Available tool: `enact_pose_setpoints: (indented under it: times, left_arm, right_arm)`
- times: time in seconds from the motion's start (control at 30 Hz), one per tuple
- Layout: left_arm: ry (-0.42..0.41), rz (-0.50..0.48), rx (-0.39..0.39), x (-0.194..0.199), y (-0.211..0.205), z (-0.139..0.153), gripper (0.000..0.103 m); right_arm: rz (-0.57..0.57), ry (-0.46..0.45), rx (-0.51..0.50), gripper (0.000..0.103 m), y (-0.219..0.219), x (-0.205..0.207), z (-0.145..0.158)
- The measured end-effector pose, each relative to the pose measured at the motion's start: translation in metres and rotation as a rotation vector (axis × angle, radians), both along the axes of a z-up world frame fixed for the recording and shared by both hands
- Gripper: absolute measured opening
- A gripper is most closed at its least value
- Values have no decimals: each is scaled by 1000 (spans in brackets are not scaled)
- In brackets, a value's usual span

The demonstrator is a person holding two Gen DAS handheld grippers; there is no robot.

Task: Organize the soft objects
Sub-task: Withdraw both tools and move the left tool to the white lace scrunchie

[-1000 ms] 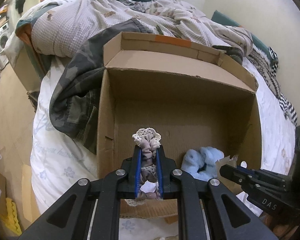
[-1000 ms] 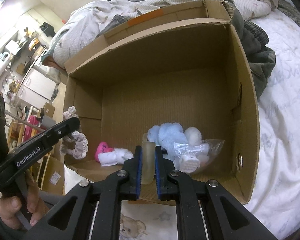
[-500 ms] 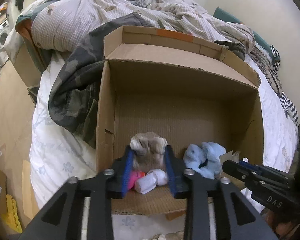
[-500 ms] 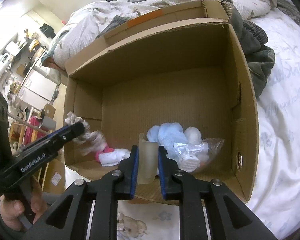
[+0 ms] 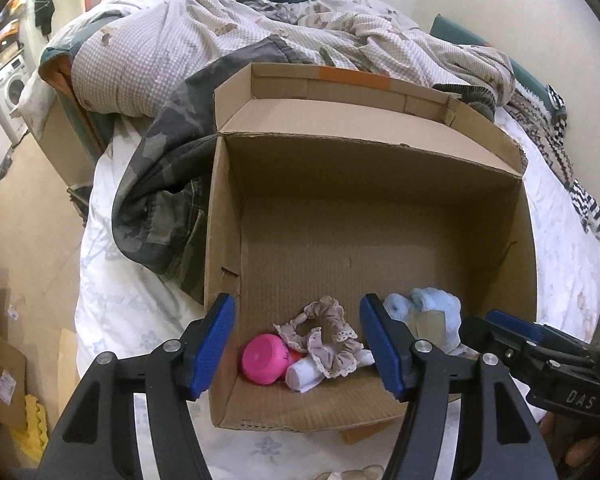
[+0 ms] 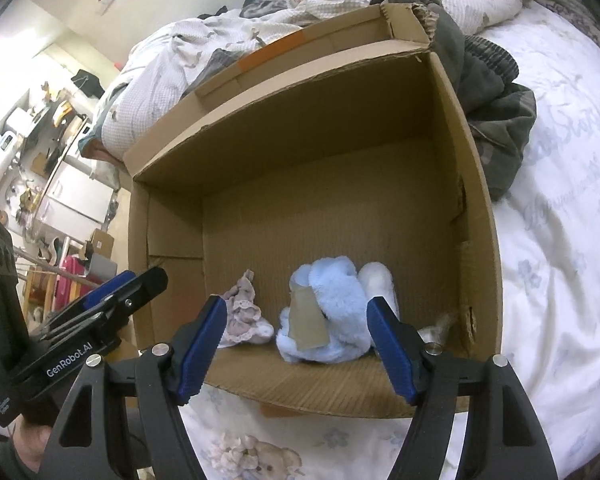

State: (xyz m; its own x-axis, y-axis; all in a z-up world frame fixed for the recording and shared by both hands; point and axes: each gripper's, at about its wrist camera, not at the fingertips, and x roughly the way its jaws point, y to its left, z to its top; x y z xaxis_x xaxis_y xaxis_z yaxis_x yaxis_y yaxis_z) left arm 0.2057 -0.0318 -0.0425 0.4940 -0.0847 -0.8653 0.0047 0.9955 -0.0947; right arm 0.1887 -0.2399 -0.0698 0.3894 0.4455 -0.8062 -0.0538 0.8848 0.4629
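An open cardboard box [image 5: 364, 168] lies on the bed. Inside near its front lie a beige lace scrunchie [image 5: 332, 338], a pink round object [image 5: 264, 362], a white roll [image 5: 306, 376] and a fluffy light-blue item [image 5: 432, 312]. My left gripper [image 5: 300, 346] is open and empty above the box's front edge, over the scrunchie. In the right wrist view the box [image 6: 476, 208] holds the blue fluffy item [image 6: 332, 312] with a beige tag [image 6: 306, 322] lying on it, and the scrunchie [image 6: 244, 314]. My right gripper [image 6: 296, 346] is open and empty just above them.
A rumpled checked quilt [image 5: 172, 48] and a camouflage garment [image 5: 164, 184] lie behind and left of the box. White floral sheet [image 6: 560, 280] spreads to the right. The floor with cardboard boxes [image 5: 4, 364] lies left of the bed.
Both grippers opened. The left let go of the scrunchie, which dropped onto the pink object and white roll. The right let go of the beige tag, which now rests on the blue fluffy item.
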Motion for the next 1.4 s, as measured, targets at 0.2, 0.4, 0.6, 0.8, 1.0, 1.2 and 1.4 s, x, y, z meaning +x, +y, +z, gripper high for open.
enact_pose_setpoints:
  times: [0.2, 0.4, 0.6, 0.8, 1.0, 1.2, 1.4]
  left_arm:
    - [-1, 1, 3, 0, 0, 1, 62]
    - [-46, 33, -21, -6, 11, 14, 62]
    - [-63, 65, 6, -18, 21, 25, 63]
    - [-59, 100, 28, -35, 34, 29, 63]
    - [-29, 108, 29, -55, 38, 26, 63]
    - [-8, 90, 17, -73, 38, 23, 63]
    - [0, 103, -17, -87, 41, 22, 63]
  right_arm:
    - [-1, -9, -2, 77, 2, 0, 3]
    - [-11, -16, 9, 77, 4, -1, 8]
    - [-7, -40, -2, 77, 6, -9, 17]
    - [-21, -47, -9, 77, 2, -21, 22]
    - [-17, -54, -31, 77, 0, -35, 25]
    - [-17, -48, -47, 77, -3, -48, 24]
    - [-2, -30, -56, 77, 0, -64, 19]
